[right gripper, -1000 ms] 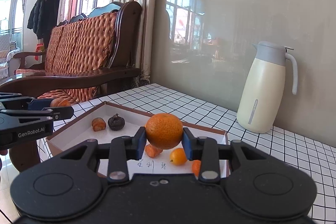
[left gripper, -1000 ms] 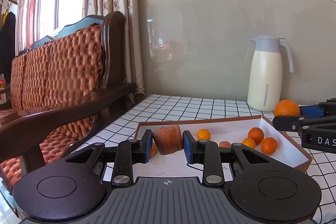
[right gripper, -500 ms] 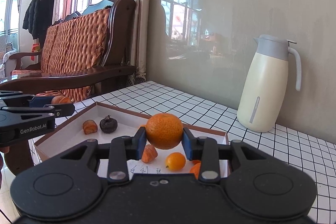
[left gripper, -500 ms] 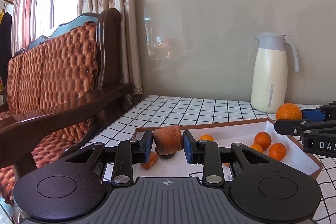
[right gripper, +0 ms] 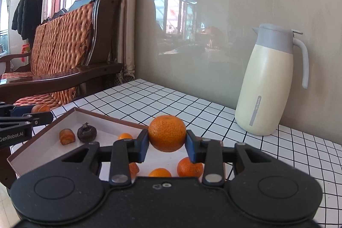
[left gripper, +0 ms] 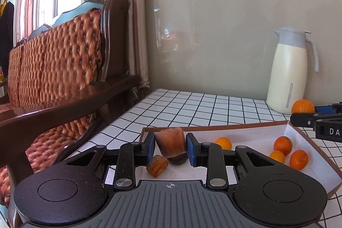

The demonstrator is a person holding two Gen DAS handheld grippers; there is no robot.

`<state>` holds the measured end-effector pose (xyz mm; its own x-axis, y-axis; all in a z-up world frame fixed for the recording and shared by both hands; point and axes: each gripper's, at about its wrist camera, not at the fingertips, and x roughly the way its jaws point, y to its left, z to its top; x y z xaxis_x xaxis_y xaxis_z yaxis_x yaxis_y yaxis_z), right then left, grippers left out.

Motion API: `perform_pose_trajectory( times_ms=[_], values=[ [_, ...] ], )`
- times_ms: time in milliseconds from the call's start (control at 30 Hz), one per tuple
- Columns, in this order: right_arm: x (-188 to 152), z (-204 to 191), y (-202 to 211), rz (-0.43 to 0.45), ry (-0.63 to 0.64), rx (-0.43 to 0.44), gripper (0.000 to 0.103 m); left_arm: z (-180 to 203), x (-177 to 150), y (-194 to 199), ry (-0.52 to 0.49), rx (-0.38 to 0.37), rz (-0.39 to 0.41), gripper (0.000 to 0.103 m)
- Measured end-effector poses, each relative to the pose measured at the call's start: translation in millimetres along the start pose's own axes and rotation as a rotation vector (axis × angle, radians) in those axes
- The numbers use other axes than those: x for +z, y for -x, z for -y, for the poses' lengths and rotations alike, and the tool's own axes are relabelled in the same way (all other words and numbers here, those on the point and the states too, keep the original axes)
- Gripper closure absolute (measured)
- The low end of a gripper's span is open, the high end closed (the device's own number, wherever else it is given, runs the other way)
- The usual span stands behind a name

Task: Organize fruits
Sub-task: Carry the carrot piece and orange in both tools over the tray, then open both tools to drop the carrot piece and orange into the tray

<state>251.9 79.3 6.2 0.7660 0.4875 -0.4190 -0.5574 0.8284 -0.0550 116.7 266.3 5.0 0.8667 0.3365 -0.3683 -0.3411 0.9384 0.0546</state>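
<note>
My left gripper is shut on a brown dried fruit, held above the left end of a shallow white box. Under it lie a smaller brown piece and a dark round fruit. Several small oranges rest in the box's right part. My right gripper is shut on a large orange above the box, over small oranges. The brown piece and the dark fruit sit at the box's left end.
A cream thermos jug stands on the checked tablecloth by the grey wall. A wooden armchair with a quilted cushion stands left of the table. Each gripper shows at the edge of the other's view.
Both grippers have moved forward over the box with their fruits still held. The box and the jug look nearer and lower in the frames.
</note>
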Motion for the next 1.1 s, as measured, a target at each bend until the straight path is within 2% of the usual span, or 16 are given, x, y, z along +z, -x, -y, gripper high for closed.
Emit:
perform_pose_trajectory(
  times_ms=[467, 500, 533, 567, 600, 633, 667, 733, 867, 1100],
  values=[
    [1.5, 21.4, -36.1, -0.087, -0.071, 0.04, 0.075, 8.2, 5.5, -40.7, -0.011, 0.001, -0.065, 0.072],
    [1.4, 22.8, -38.2, -0.105, -0.067, 0.048, 0.073, 9.2, 5.5, -42.2, -0.014, 0.004, -0.066, 0.072],
    [0.8, 24.6, -39.4, -0.117, -0.063, 0.028, 0.059, 9.6, 5.4, -43.2, -0.015, 0.013, -0.065, 0.072],
    [0.1, 27.0, -39.0, -0.113, -0.063, -0.015, 0.042, 9.9, 5.0, -42.7, -0.012, 0.016, -0.061, 0.068],
    [-1.5, 30.4, -34.3, -0.077, -0.076, -0.068, 0.006, 8.4, 4.8, -40.5, 0.002, 0.022, -0.039, 0.031],
    [-2.8, 34.1, -29.9, -0.045, -0.097, -0.075, 0.006, 8.3, 4.3, -36.3, 0.016, 0.035, -0.01, 0.008],
    [-1.9, 38.0, -29.5, -0.052, -0.113, -0.053, 0.006, 9.6, 3.8, -31.8, 0.018, 0.037, 0.026, 0.0],
    [-2.8, 37.1, -27.8, -0.053, -0.119, -0.034, 0.006, 13.5, 4.9, -28.1, -0.002, 0.009, 0.04, 0.0],
    [-4.3, 29.5, -26.7, -0.051, -0.08, -0.029, 0.006, 18.3, 2.3, -30.7, -0.025, 0.003, 0.014, 0.0],
    [-2.2, 29.7, -21.9, -0.048, -0.073, -0.033, 0.006, 10.2, 2.5, -26.8, 0.003, 0.022, 0.017, 0.0]
  ],
)
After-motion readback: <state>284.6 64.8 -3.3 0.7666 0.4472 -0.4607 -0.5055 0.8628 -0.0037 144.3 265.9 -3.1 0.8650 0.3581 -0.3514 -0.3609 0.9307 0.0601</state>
